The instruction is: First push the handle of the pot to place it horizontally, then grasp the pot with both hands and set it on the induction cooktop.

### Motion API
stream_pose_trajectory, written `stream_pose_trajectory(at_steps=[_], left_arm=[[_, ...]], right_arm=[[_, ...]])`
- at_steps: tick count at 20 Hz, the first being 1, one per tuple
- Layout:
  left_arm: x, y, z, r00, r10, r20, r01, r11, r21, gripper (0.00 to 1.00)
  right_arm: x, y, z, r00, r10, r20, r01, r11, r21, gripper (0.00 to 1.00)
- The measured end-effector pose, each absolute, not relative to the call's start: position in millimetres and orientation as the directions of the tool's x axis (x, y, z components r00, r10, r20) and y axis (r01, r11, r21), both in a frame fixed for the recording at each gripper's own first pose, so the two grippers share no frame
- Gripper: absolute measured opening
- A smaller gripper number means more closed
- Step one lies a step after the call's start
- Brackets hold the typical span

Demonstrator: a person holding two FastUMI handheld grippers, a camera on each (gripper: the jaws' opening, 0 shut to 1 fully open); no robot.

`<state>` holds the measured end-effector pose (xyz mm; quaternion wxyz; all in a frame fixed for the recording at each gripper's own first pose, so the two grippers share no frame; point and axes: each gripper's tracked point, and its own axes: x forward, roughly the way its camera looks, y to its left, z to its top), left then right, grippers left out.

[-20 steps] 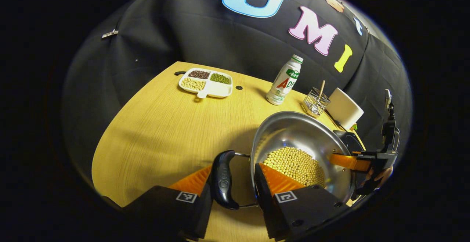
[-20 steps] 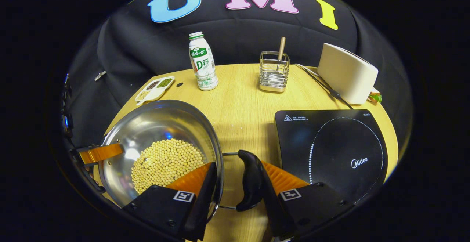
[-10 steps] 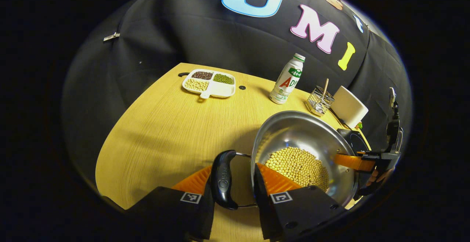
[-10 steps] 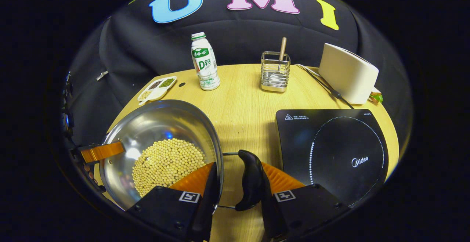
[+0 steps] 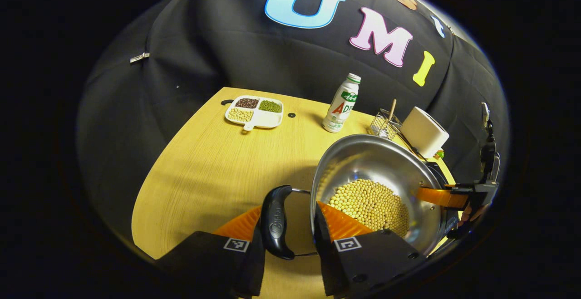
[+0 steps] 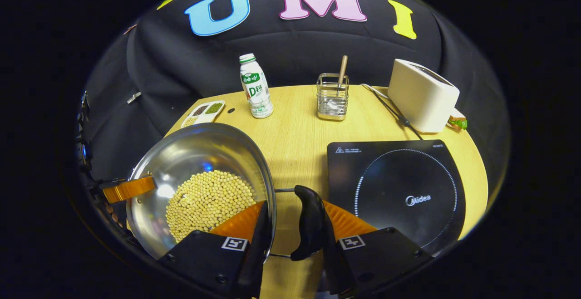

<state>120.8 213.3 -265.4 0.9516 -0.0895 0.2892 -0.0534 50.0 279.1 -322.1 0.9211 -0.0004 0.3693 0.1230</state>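
Observation:
A steel pot (image 5: pixel 376 163) half full of soybeans (image 5: pixel 370 203) hangs between both grippers, above the wooden table (image 5: pixel 213 172). My left gripper (image 5: pixel 292 219) is shut on the pot's black left handle (image 5: pixel 274 222), with one finger outside it and the other inside the rim. The right gripper (image 6: pixel 290 219) grips the black right handle (image 6: pixel 311 222) the same way. The pot (image 6: pixel 199 154) sits left of the black induction cooktop (image 6: pixel 399 190), which lies flat on the table. Across the beans, each view shows the other gripper's orange finger (image 6: pixel 129 189).
A white drink bottle (image 6: pixel 255 88), a wire holder (image 6: pixel 332 97) with a wooden-handled utensil and a white toaster (image 6: pixel 422 95) with its cable stand along the table's back. A divided dish of beans (image 5: pixel 255 110) lies at the far left.
Both grippers have risen with the pot held between them and shifted slightly toward the cooktop. The table and its objects now look lower and smaller. Both grips are unchanged.

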Motion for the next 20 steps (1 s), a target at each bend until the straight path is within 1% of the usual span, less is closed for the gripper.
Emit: stream_pose_trajectory(at_steps=[1, 2, 3, 10, 16, 20], left_arm=[[115.4, 208.0, -261.6, 0.825, -0.153, -0.543, 0.045, 0.977, -0.208, 0.53], [110.0, 202.3, -256.6, 0.826, -0.153, -0.543, 0.042, 0.976, -0.212, 0.55], [106.6, 195.8, -253.7, 0.827, -0.152, -0.541, 0.038, 0.975, -0.217, 0.53], [85.3, 148.5, -228.9, 0.841, -0.147, -0.52, 0.02, 0.97, -0.243, 0.53], [84.0, 108.2, -209.0, 0.857, -0.15, -0.492, 0.04, 0.973, -0.226, 0.53], [87.9, 77.2, -204.5, 0.857, -0.164, -0.488, 0.057, 0.972, -0.226, 0.53]], right_arm=[[48.1, 274.2, -316.7, 0.696, 0.229, -0.681, -0.233, 0.968, 0.088, 0.58], [46.0, 268.3, -311.0, 0.694, 0.232, -0.682, -0.237, 0.967, 0.088, 0.53], [43.6, 262.5, -306.0, 0.69, 0.236, -0.684, -0.242, 0.966, 0.089, 0.58], [41.2, 218.3, -265.1, 0.709, 0.252, -0.659, -0.28, 0.958, 0.064, 0.58], [42.4, 181.7, -243.7, 0.716, 0.273, -0.643, -0.282, 0.955, 0.091, 0.58], [46.2, 150.3, -235.4, 0.73, 0.262, -0.631, -0.267, 0.96, 0.09, 0.58]])
